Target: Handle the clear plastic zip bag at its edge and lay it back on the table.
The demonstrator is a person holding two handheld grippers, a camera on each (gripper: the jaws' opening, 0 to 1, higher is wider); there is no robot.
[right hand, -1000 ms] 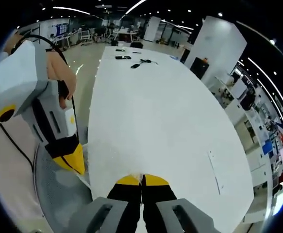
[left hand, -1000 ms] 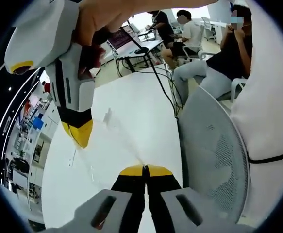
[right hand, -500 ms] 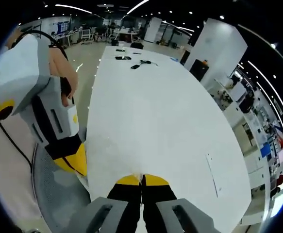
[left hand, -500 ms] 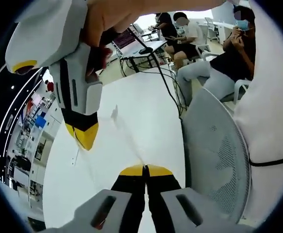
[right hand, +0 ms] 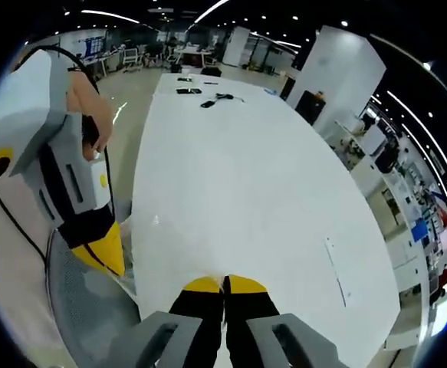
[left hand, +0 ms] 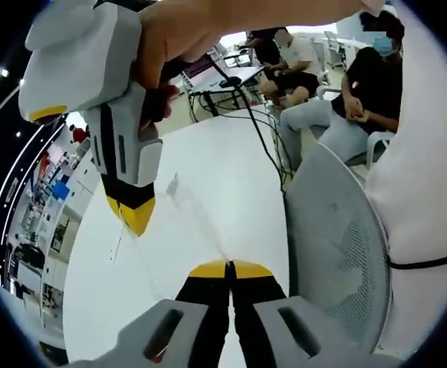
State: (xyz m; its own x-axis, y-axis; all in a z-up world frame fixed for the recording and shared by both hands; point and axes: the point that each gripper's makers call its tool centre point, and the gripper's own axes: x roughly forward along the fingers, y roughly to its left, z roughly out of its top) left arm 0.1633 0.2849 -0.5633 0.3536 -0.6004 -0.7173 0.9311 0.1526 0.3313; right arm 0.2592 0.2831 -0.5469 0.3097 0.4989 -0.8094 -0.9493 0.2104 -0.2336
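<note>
The clear zip bag (left hand: pixel 183 205) is a faint, nearly see-through film stretched above the white table (left hand: pixel 223 161). Its creased edge runs down to my left gripper (left hand: pixel 227 267), whose yellow-tipped jaws are shut on it at the bottom of the left gripper view. A hand holds my right gripper (left hand: pixel 135 217) at upper left, shut on the bag's other edge. In the right gripper view my right gripper (right hand: pixel 225 284) is shut at the bottom. There the left gripper (right hand: pixel 105 259) hangs to the left, with faint glints of the bag (right hand: pixel 142 253) between the two.
A grey mesh chair (left hand: pixel 338 245) stands close at the table's near edge. Behind it sit several people (left hand: pixel 346 100), and cables (left hand: pixel 258 130) trail off the table. Small dark items (right hand: pixel 202 96) lie at the table's far end, with a thin paper strip (right hand: pixel 335 270) on the right.
Both grippers stay shut on the bag. In the right gripper view the left gripper has drifted slightly left and down. The rest is small camera shift.
</note>
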